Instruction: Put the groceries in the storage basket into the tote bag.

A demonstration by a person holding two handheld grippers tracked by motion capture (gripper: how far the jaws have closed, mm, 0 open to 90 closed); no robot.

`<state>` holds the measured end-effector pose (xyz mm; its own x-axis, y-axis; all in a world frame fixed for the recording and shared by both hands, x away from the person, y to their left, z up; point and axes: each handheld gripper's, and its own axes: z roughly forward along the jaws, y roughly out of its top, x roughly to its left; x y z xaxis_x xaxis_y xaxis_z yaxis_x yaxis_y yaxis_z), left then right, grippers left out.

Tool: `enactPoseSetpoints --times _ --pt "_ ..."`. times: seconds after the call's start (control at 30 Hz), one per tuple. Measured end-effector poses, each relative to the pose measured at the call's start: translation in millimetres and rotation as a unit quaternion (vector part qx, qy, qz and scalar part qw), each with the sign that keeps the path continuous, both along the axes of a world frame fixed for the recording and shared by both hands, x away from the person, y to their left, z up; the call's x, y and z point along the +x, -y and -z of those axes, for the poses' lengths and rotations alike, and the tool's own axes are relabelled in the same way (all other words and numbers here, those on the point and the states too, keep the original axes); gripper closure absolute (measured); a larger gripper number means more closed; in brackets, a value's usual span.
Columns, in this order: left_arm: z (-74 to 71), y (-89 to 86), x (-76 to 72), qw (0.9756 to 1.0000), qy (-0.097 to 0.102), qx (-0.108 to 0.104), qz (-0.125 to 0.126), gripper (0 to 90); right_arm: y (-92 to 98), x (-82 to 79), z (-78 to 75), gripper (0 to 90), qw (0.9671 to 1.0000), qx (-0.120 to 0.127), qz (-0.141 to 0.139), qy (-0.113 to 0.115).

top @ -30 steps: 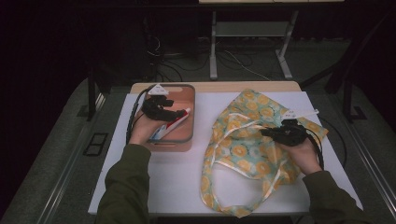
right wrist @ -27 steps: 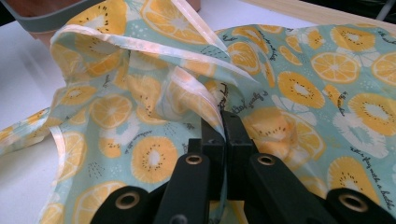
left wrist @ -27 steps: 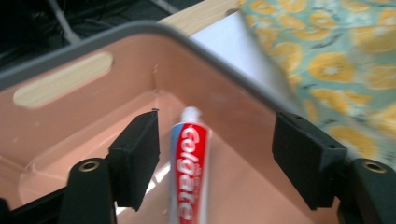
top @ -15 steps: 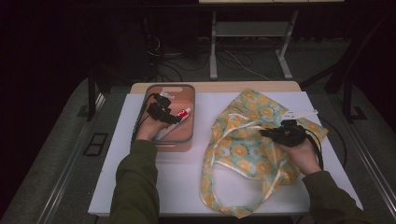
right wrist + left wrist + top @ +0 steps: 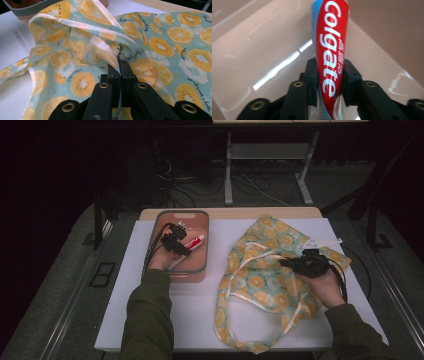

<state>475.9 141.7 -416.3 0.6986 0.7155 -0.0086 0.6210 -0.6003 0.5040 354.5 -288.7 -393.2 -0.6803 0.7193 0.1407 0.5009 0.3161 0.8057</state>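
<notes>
Left gripper (image 5: pixel 329 82) lowered into the pink tray (image 5: pixel 165 220), jaws just closed onto the toothpaste tube (image 5: pixel 331 47), apparently gripped, tube pointing toward one o'clock, right gripper (image 5: pixel 119 70) clamped on the edge of the fruit-print bag (image 5: pixel 270 270), lying at three o'clock of the tray.

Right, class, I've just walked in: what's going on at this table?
A person works two hand-held grippers. The left gripper, its jaws having just been closing, pinches a red toothpaste tube inside the pink tray. The right gripper is shut on the rim of the fruit-print cloth bag, holding it.
</notes>
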Motion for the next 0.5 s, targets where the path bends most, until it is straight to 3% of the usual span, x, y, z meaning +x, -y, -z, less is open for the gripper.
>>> enactPoseSetpoints --times 0.13,0.2,0.3,0.4,0.5 --pt "-5.0 -1.1 -0.2 0.9999 0.006 -0.007 -0.006 73.8 0.1 0.0 0.0 88.7 1.0000 0.000 0.000 0.000" --pt "-11.8 -3.6 -0.2 0.9995 0.011 -0.028 -0.009 74.0 0.0 0.0 -0.1 88.7 1.0000 0.000 0.000 0.000" --pt "-31.9 -6.8 -1.7 0.9980 0.023 -0.058 -0.010 74.0 0.1 0.2 0.0 88.7 1.0000 0.000 0.000 0.000" --pt "-51.1 -4.4 -6.4 0.9979 0.035 -0.056 0.000 74.0 0.4 0.4 -0.1 88.7 1.0000 -0.001 0.001 0.000" --pt "-69.2 -2.5 -14.9 0.9969 0.039 -0.067 0.012 74.0 0.3 0.6 -0.2 88.7 1.0000 -0.001 0.002 0.000"
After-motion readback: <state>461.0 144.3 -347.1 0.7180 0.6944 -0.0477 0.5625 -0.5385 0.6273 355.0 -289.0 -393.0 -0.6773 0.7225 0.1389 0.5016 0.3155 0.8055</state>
